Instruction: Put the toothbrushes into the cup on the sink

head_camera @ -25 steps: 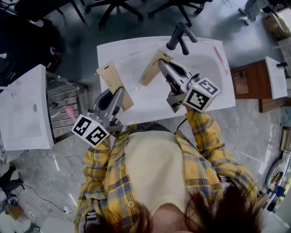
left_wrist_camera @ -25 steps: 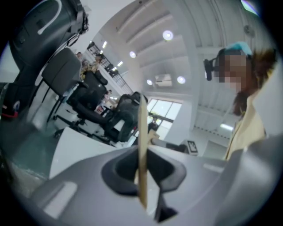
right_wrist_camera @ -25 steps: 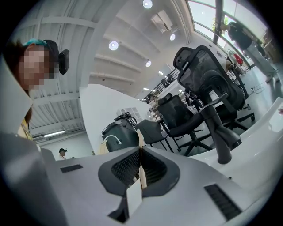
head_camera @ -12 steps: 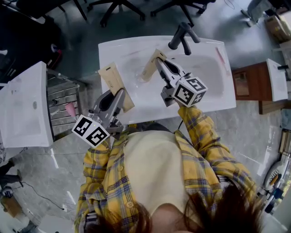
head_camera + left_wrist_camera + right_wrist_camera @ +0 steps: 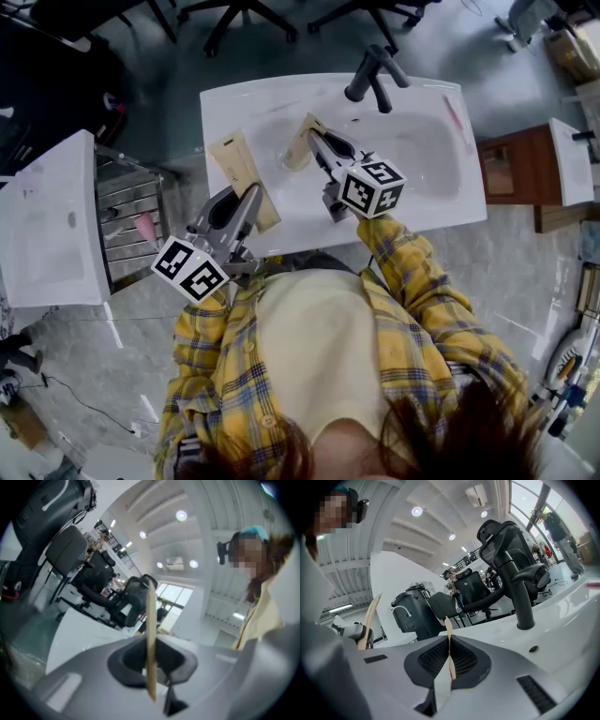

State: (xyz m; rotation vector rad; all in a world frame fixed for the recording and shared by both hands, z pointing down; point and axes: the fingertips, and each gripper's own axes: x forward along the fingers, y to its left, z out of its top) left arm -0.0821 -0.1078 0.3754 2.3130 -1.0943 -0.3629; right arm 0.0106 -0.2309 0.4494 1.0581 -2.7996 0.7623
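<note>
Two flat tan toothbrush packs are held over the white sink [image 5: 427,202]. My left gripper [image 5: 251,193] is shut on one toothbrush pack [image 5: 240,174] above the sink's left front corner; in the left gripper view that pack [image 5: 150,634] stands edge-on between the left gripper's [image 5: 151,662] closed jaws. My right gripper [image 5: 315,142] is shut on the other pack [image 5: 300,142] over the left part of the basin; the pack [image 5: 449,651] shows as a thin edge in the right gripper [image 5: 450,662]. A faint clear cup [image 5: 285,159] seems to stand just below that pack.
A black faucet [image 5: 373,75] rises at the sink's back edge, also tall in the right gripper view [image 5: 518,588]. A pink item [image 5: 457,122] lies on the right rim. A metal rack [image 5: 127,220] and white panel [image 5: 47,225] stand left, a brown cabinet [image 5: 511,169] right.
My right gripper has carried its pack leftward and a little toward the back of the basin. The left gripper and its pack have hardly moved.
</note>
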